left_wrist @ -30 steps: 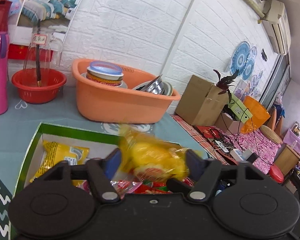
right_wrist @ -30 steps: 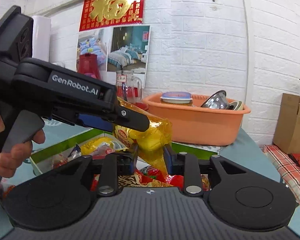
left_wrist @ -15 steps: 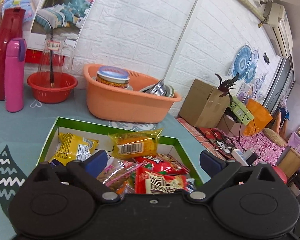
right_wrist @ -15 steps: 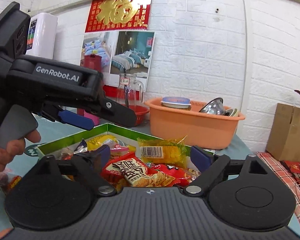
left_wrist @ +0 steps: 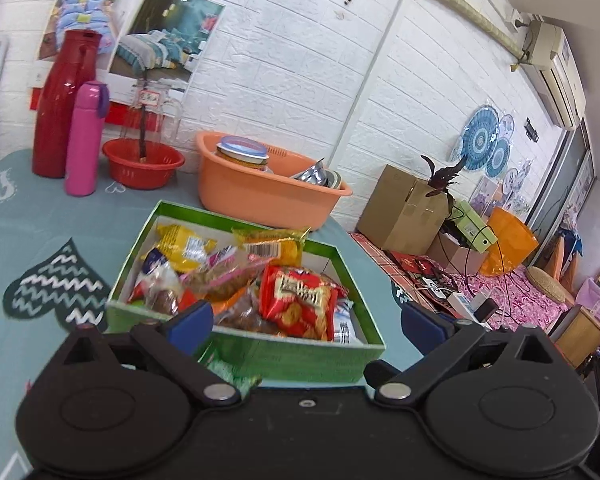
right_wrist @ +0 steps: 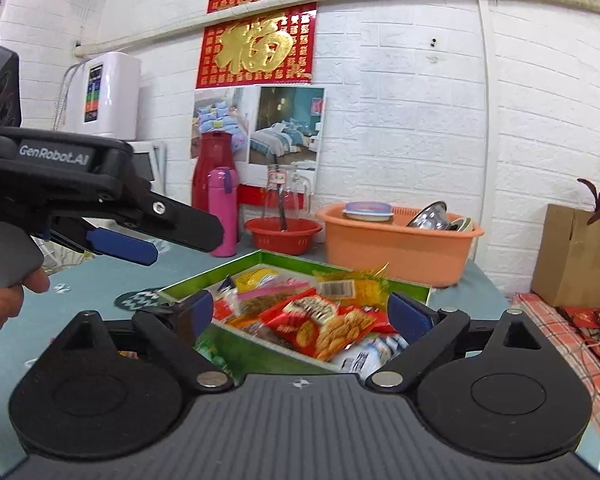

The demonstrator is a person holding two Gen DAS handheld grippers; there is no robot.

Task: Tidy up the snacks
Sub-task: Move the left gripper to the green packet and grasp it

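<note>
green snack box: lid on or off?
Off. The green box is open-topped, with the red cracker packet and other snack packets exposed inside; no lid visible.

The box (left_wrist: 260, 354) is green with a white inside; a red biscuit packet (left_wrist: 296, 300) lies in it. The far tub (left_wrist: 260, 196) is orange, the flask (left_wrist: 85, 140) pink, the bench (left_wrist: 40, 216) grey-blue.

Orange basin (left_wrist: 260, 200), on teal tablecloth (left_wrist: 40, 232) by the wall, holds a lidded tub (left_wrist: 242, 152) and steel bowls (left_wrist: 316, 172). Red basket (left_wrist: 142, 162) beside it, a glass pitcher (left_wrist: 152, 108) standing inside. Pink flask (left_wrist: 84, 140) touching red thermos (left_wrist: 62, 104). Cardboard box (left_wrist: 404, 208) off the table; red calendar (right_wrist: 258, 46) on white brick wall.
</note>
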